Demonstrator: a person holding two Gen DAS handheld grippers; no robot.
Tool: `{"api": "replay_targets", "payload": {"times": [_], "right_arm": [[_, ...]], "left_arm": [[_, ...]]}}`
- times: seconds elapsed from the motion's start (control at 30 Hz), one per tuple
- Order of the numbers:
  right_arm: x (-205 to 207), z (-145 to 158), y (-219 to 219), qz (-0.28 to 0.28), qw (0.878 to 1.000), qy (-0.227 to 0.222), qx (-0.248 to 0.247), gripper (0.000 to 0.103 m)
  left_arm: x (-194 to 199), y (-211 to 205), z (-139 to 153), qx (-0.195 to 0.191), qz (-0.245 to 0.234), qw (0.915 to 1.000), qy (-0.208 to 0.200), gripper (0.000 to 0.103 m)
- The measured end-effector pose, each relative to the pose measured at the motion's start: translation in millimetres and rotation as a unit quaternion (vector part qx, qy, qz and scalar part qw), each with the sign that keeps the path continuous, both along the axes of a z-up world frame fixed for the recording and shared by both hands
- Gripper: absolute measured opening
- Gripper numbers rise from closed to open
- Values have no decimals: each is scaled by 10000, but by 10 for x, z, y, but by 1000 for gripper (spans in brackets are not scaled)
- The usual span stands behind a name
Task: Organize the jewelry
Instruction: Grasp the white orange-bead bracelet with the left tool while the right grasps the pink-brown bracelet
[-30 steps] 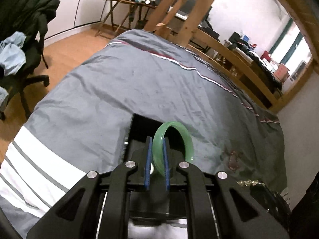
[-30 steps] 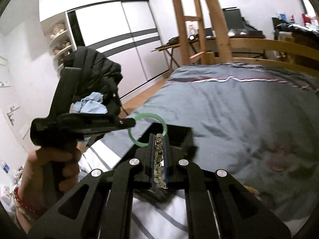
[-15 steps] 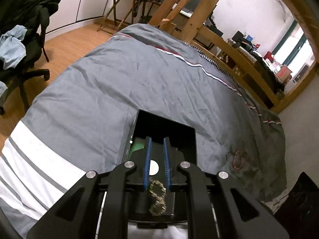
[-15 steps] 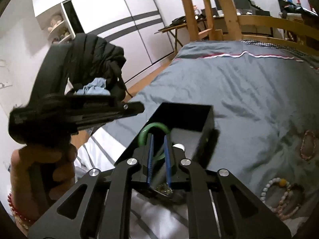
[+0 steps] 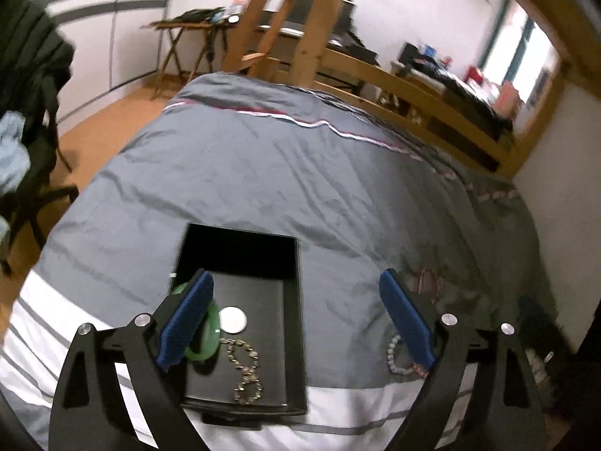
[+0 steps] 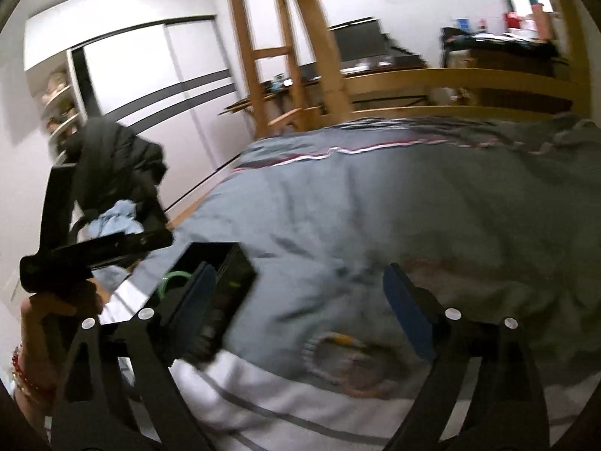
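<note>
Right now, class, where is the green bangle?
In the left wrist view, the green bangle lies inside the black box at its left side, beside the white disc and beaded chain.

1 box [image 5: 293, 300], 1 bangle [image 5: 210, 338], 1 chain [image 5: 244, 372], 2 bracelets [image 5: 394, 357].

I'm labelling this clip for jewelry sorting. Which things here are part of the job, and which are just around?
Job: black tray; green bangle; chain bracelet; pale bead bracelet on the duvet.

Just around: office chair; black jacket; wooden ladder.
</note>
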State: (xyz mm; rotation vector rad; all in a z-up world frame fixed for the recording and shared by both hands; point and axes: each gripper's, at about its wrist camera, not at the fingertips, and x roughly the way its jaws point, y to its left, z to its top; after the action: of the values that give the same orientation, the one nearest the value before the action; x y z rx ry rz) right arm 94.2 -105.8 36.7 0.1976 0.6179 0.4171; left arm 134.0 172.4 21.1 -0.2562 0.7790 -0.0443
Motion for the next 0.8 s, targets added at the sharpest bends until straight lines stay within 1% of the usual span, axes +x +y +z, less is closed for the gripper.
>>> {"api": "replay_targets", "payload": {"times": [0.1, 0.17, 0.23, 0.33, 0.4, 0.47, 0.57, 0.6, 0.7, 0.73, 0.77, 0.8], "right_arm": [[-44, -35, -314, -221, 9997, 65, -101, 90], [-72, -71, -451, -306, 9993, 109, -177, 91], [-128, -125, -573, -367, 9989, 133, -253, 90], [-189, -223, -671, -407, 9985, 138, -337, 90], [-216, -286, -715, -410, 9985, 138, -350, 90], [-221, -359, -767, -384, 9986, 149, -341, 90], [-176, -463, -780, -348, 9987, 167, -323, 90], [-156, -513, -792, -337, 9988, 202, -302, 87], [-45, -663, -783, -273, 9987, 364, -251, 78], [-7, -717, -773, -259, 9985, 407, -268, 76], [47, -777, -747, -209, 9982, 464, -305, 71], [77, -815, -721, -168, 9980, 497, -348, 68]], "left_arm": [[17, -316, 9, 203, -345, 9992, -10, 90], [31, -512, 4, 242, -550, 9982, -10, 90], [64, -730, -29, 174, -761, 9969, 33, 90], [120, -992, -151, -75, -957, 9952, 170, 90], [146, -1090, -246, -194, -997, 9945, 264, 90], [184, -1178, -357, -213, -1033, 9936, 405, 90], [248, -1263, -551, 151, -1048, 9921, 676, 90], [275, -1274, -635, 356, -996, 9911, 814, 90], [350, -1261, -798, 721, -886, 9875, 1084, 90], [366, -1270, -838, 820, -895, 9860, 1143, 90], [388, -1286, -870, 941, -919, 9843, 1177, 90], [412, -1324, -913, 1177, -965, 9810, 1204, 90]]}}
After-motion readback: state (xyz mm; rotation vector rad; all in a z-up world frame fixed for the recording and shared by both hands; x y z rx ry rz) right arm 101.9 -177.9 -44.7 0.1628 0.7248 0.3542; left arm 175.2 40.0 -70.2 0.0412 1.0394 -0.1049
